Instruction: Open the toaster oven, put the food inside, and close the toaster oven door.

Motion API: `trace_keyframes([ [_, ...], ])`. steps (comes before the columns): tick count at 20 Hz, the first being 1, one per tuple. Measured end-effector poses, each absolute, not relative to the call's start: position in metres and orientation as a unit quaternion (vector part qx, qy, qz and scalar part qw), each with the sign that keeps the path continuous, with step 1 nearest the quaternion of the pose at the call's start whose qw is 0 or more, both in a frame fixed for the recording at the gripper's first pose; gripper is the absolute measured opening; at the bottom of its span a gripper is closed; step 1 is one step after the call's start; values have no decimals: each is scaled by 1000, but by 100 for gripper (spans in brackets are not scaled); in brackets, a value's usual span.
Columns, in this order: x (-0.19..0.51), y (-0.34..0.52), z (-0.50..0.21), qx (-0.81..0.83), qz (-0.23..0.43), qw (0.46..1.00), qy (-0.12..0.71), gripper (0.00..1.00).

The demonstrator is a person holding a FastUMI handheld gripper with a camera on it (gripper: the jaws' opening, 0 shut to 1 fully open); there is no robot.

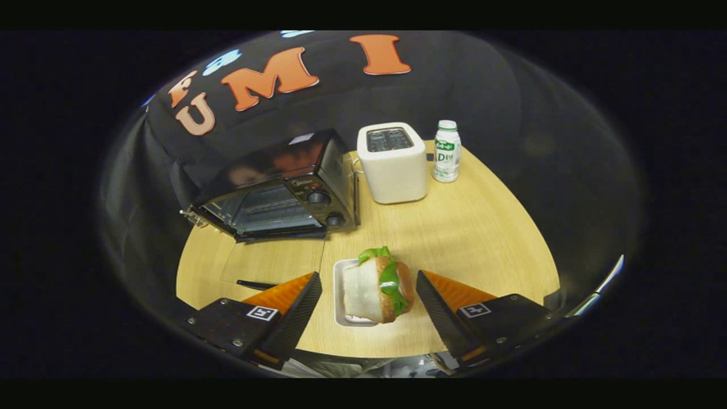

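Nearest my camera I see the gripper (369, 307) with its two fingers spread wide, one on either side of the sandwich (379, 289), and neither pad touching it; there is clear wood showing between each finger and the food. I am holding nothing. The sandwich stands on edge in a small white tray (339, 295): pale bread slices facing left, a brown crust on the right, and green lettuce poking out along the top and down the seam. Tray and sandwich sit between the fingers, on the near part of the round wooden table (483, 238).

Beyond the left finger, the black toaster oven (284, 187) sits at the back left of the table. Its glass door (267, 264) is already down, lying flat toward me on the table, with the dark handle at its near edge. I can make out the wire rack inside and two round knobs on the right-hand panel. Just to the right of the oven stands a white pop-up toaster (393, 165), and beside that a small white bottle with a green label (446, 152)
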State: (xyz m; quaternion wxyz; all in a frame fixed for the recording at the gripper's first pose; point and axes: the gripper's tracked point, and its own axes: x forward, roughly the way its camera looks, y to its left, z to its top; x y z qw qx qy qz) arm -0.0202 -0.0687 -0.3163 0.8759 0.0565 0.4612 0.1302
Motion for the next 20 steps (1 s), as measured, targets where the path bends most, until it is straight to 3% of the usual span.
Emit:
trace_keyframes([
  [8,-24,-72,-374,79,119,821,552,98],
  [10,-28,-74,-383,73,116,817,560,89],
  [13,-33,-70,-375,99,124,815,557,59],
  [14,-32,-67,-369,110,128,818,551,55],
  [15,-32,-64,-361,126,130,820,542,45],
  [20,-30,-61,-323,158,120,842,502,32],
])
